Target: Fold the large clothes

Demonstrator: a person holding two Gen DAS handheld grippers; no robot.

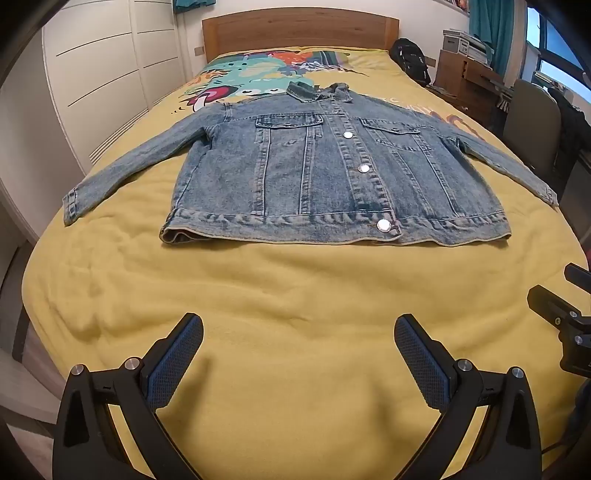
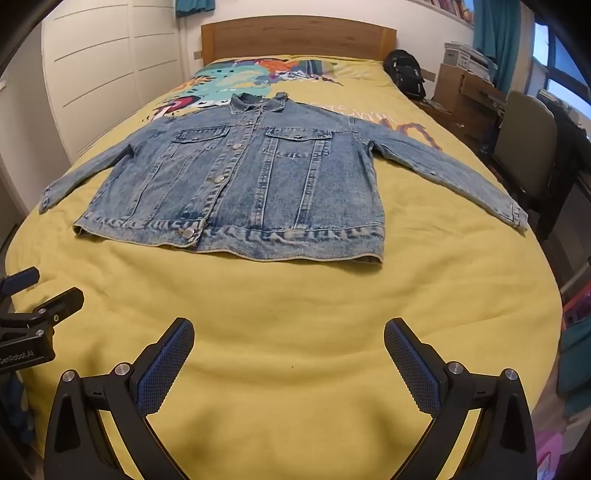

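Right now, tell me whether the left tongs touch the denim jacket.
Apart. The left wrist view shows the open left tongs over bare yellow bedspread, well short of the denim jacket hem.

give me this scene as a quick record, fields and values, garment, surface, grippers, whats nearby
garment: denim jacket, front up, buttoned, collar toward the headboard
sleeves: both spread out to the sides
surface: yellow bedspread
left gripper: open, holding nothing, short of the jacket hem
right gripper: open, holding nothing, short of the hem
nearby: white wardrobe on the left, black backpack and chair on the right
fold state: not yet begun
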